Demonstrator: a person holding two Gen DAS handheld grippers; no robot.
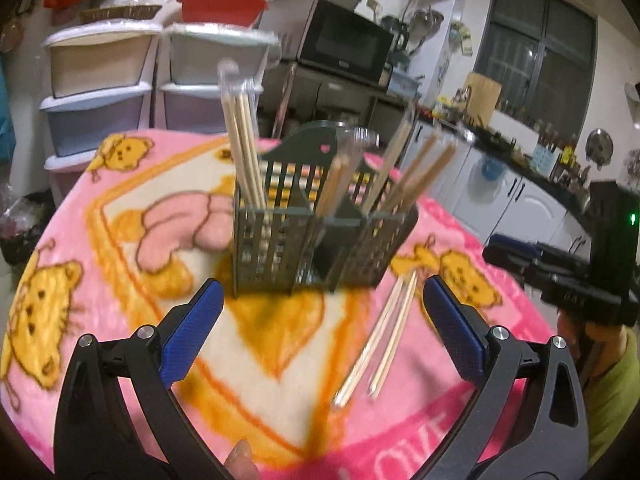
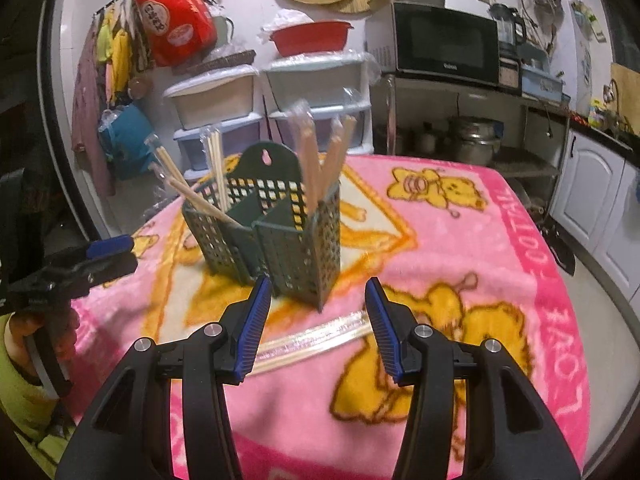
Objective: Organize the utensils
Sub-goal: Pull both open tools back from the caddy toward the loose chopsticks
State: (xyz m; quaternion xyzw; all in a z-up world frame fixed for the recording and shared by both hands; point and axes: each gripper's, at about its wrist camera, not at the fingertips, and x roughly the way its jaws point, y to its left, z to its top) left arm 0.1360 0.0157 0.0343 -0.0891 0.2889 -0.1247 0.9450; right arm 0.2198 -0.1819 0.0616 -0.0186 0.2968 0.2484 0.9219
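A dark green slotted utensil holder [image 1: 316, 236] [image 2: 280, 236] stands on the pink blanket, with several plastic-wrapped wooden chopsticks [image 1: 244, 148] [image 2: 316, 160] upright in its compartments. One wrapped pair of chopsticks [image 1: 380, 340] [image 2: 316, 336] lies flat on the blanket in front of the holder. My left gripper [image 1: 322, 284] is open just short of the holder, the loose pair lying by its right finger. My right gripper [image 2: 318, 282] is open above the loose pair, nothing between its pads. Each view shows the other gripper's fingers [image 1: 520, 252] [image 2: 110, 246] at its edge.
The pink cartoon blanket [image 2: 500, 240] covers the table, whose edge falls away to the right. Plastic drawer units [image 1: 100, 92] stand behind it, with a microwave [image 2: 444, 44] on a metal shelf and kitchen counters [image 1: 520, 168] beyond. A person's green sleeve [image 1: 612, 384] is at the side.
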